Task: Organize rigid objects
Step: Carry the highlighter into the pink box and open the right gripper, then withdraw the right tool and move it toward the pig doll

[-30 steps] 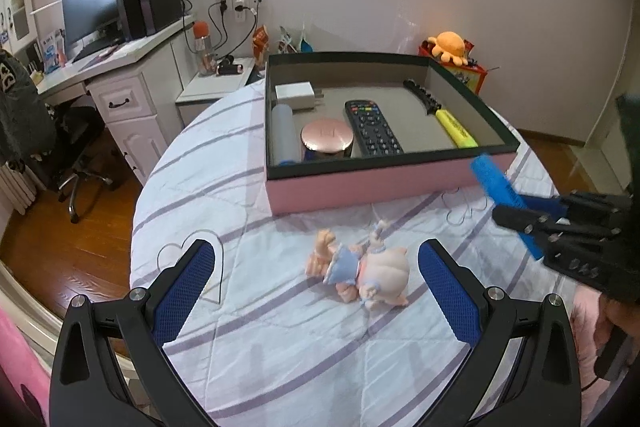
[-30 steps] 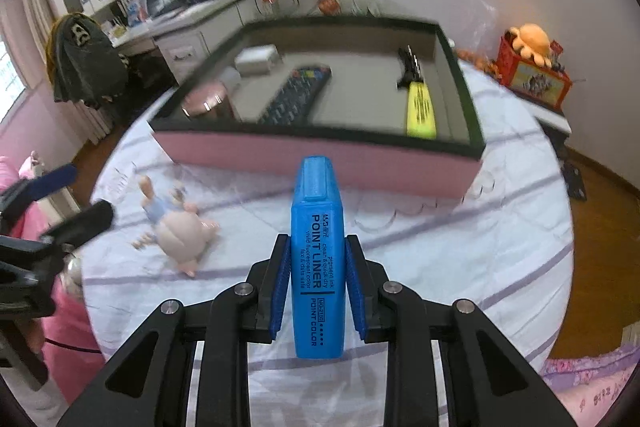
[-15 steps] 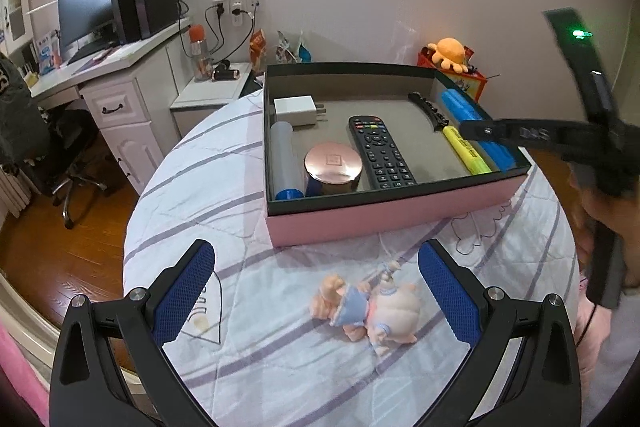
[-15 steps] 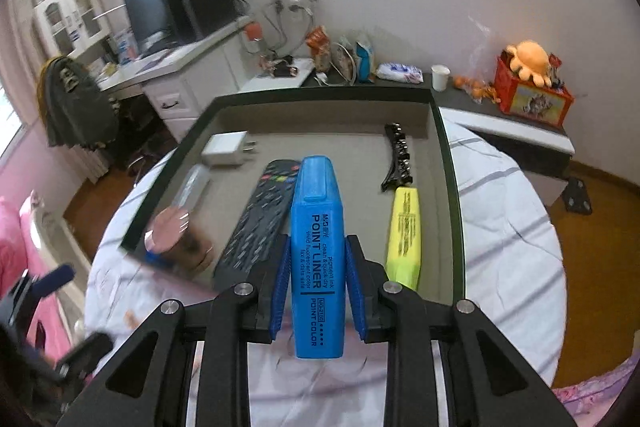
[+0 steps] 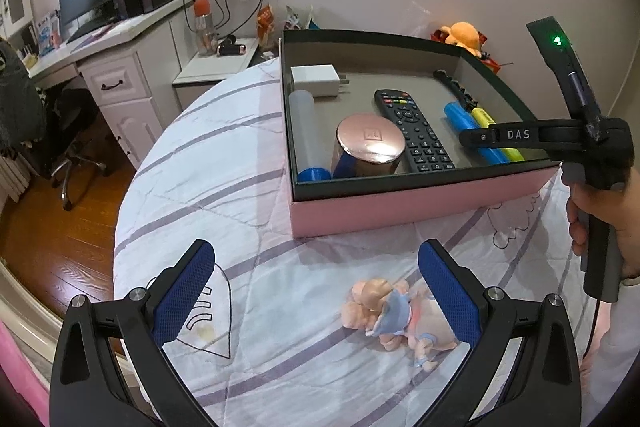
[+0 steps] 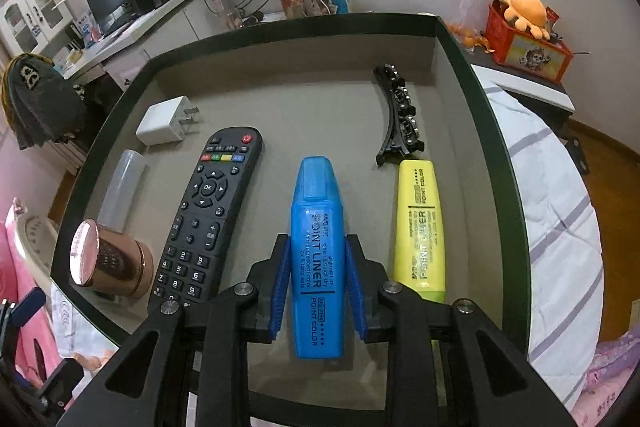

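Clutter fills the shallow pink-sided cardboard box with the dark green rim, and the right gripper reaches in over its near wall. Its blue pads sit on either side of the blue plastic highlighter pen, with a thin gap visible on each flank, so the jaws stand slightly parted around the pen and I cannot tell whether they press it; the pen lies on the box floor, cap pointing away. Just right of the jaws lies a yellow plastic highlighter pen, parallel and close beside the blue one, and ahead of that a black curved hair clip. Left of the jaws a black television remote control lies close alongside, then a rose-gold round lidded tin, a frosted translucent tube and a white wall charger plug farther ahead on the left. The left gripper hovers outside the box over the white striped quilted tablecloth, jaws spread wide and holding nothing; a small pink plastic baby doll in blue clothes lies on the cloth between the fingers, nearer the right one.
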{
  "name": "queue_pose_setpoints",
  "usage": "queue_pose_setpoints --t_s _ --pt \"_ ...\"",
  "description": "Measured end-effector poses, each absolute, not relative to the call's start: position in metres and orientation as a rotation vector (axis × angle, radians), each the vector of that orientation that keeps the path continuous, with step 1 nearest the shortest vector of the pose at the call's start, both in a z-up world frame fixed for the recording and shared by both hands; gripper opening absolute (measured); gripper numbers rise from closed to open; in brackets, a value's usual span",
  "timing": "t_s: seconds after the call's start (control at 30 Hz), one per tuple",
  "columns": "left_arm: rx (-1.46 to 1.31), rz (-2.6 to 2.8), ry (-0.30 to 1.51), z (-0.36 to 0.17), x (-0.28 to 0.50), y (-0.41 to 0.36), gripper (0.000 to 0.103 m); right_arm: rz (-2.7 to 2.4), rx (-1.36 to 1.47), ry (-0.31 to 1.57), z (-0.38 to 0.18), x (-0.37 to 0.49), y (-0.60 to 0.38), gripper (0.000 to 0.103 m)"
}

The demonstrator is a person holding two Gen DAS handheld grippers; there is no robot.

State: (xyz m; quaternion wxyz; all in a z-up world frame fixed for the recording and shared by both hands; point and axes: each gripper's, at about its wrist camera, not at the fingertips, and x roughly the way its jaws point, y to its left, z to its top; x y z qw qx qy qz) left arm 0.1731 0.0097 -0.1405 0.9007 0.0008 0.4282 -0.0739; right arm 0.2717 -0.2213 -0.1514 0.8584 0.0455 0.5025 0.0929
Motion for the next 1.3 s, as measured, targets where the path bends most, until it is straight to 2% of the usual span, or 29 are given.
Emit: queue_pose_setpoints --t_s 0.1,0.13,0.17,0.2,0.33,0.47,0.73,1.3 --pt "0.006 -0.155 0.888 -0.139 0.171 0.009 0.103 0.172 0.070 1.070 -0.150 0.269 -0.218 0.030" --pt "0.006 -0.157 0.886 -0.138 0.169 0.009 0.103 0.176 0.067 1.075 -0.150 0.267 -0.217 0.034" --pt "0.007 -0.159 0.886 -0.137 0.168 0.009 0.103 0.180 0.072 1.075 -0.149 0.266 -0.216 0.045" --pt "0.008 -0.158 0.882 -0.136 0.165 0.008 0.103 0.183 0.085 1.070 -0.148 0.264 -0.217 0.051" --pt "0.012 -0.155 0.863 -0.128 0.157 0.008 0.103 0.173 0.084 1.017 -0.131 0.248 -0.221 0.052" --pt "0.008 -0.153 0.838 -0.116 0.145 0.008 0.103 0.145 0.041 0.956 -0.103 0.224 -0.222 0.081" --pt "0.008 -0.150 0.782 -0.091 0.120 0.002 0.103 0.168 -0.035 0.868 -0.058 0.168 -0.218 0.083" --pt "0.064 -0.162 0.675 -0.045 0.087 -0.029 0.103 0.209 -0.034 0.794 -0.037 0.100 -0.228 0.084"
